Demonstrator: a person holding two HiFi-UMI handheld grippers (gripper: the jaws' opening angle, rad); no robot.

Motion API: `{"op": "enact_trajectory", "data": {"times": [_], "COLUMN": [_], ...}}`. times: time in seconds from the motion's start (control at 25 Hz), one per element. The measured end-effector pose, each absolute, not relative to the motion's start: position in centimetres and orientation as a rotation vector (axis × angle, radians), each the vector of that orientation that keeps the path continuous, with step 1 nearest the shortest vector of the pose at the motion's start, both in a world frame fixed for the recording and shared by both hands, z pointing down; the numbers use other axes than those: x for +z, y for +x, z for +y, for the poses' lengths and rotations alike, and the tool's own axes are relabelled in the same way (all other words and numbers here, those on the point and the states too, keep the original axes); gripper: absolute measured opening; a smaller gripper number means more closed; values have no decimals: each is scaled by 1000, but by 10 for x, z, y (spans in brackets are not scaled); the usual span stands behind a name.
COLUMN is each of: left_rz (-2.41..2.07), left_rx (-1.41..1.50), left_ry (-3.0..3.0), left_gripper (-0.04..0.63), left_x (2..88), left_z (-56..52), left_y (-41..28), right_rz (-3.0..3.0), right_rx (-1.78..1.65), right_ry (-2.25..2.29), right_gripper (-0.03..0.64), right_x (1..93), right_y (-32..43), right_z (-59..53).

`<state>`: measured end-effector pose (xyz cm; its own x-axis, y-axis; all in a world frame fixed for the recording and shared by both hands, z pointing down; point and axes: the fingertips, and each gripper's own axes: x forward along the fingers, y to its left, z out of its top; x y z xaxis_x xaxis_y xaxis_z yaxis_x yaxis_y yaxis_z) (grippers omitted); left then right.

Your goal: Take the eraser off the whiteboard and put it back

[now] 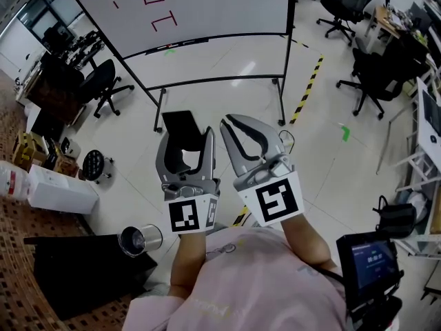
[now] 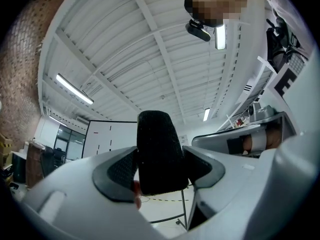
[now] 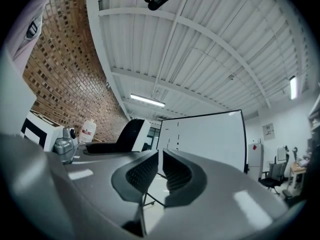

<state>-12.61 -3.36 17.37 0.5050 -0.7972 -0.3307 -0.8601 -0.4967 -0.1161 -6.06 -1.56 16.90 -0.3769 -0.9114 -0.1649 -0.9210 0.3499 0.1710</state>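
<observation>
In front of the person's chest, in the head view, both grippers are held side by side over a pale tiled floor [image 1: 227, 74], pointing toward a whiteboard [image 1: 207, 5] on a black wheeled stand. The left gripper [image 1: 186, 142] pinches the eraser [image 1: 181, 125], a black block that sits between its two pads and sticks out past the fingertips. In the left gripper view the block stands upright with a pad against each side, so the jaws are held wide around it. The eraser is off the whiteboard and well apart from it. The right gripper [image 1: 229, 123] is just beside the left one, its jaws pressed together with nothing between them; the right gripper view shows the two ribbed pads meeting. Red marks [image 1: 164, 21] and a few short dark strokes show on the board's white face. A black office chair [image 1: 103, 81] stands near the board's left leg, a strip of yellow-and-black floor tape [image 1: 310, 81] runs past its right leg, and a shiny metal can [image 1: 141, 238] stands on the floor by the person's left side
</observation>
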Motion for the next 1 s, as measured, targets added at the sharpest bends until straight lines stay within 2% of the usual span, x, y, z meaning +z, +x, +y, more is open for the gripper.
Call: {"op": "enact_trajectory", "data": {"times": [0.72,1.0], "left_rz": [1375,1474], "left_rx": [410,439], "left_ry": [-2470,-2430], "left_gripper": [290,290], "left_x": [163,139], "left_z": [-20,-81], "left_y": [-126,-131], "right_rz": [2513,2518], "right_rx": [418,465], "right_ry": [-1728,-1758], "right_gripper": [30,31], "right_x": [163,171], "right_y": [-54,-30], "right_z": [-2,-22]}}
